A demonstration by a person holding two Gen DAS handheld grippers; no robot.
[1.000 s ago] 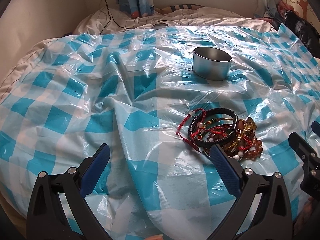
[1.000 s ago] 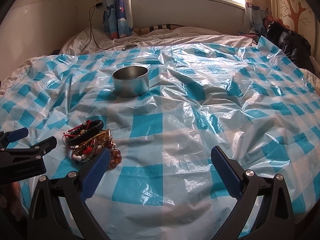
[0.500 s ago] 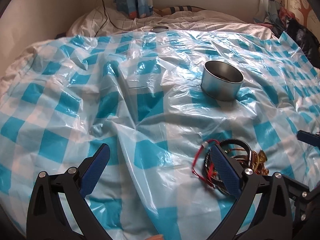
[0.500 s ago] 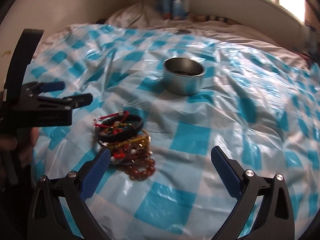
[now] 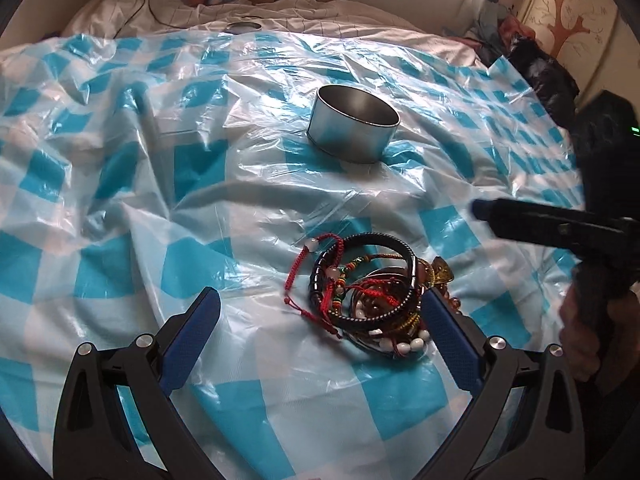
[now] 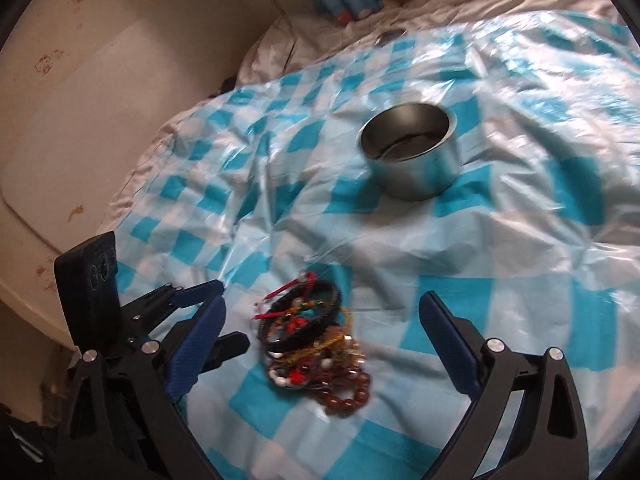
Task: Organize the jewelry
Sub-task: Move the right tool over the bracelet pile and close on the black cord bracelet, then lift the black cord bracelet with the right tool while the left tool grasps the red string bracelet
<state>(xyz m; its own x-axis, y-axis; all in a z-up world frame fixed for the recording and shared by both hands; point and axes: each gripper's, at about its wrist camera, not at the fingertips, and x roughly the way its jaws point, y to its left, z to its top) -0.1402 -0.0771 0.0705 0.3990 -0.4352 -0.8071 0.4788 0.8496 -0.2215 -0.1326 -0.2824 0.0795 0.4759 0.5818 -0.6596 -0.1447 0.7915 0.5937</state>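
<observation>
Here both tongs aim at the bracelet heap (image 5: 368,292) for sorting into the tin (image 5: 354,124): left tongs (image 5: 320,332) gaping empty, right tongs (image 6: 320,340) closing, nothing gripped.

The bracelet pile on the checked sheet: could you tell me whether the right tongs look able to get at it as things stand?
Probably yes: the bracelet pile lies uncovered just ahead of the right tongs, whose jaws are closing with nothing yet gripped; the left tongs sit beside it, not over it.

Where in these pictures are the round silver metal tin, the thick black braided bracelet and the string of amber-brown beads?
Round silver metal tin (image 5: 352,136): left wrist view, on its outer side wall.
Thick black braided bracelet (image 5: 384,239): left wrist view, on its far arc.
String of amber-brown beads (image 6: 347,394): right wrist view, on its near loop.
</observation>
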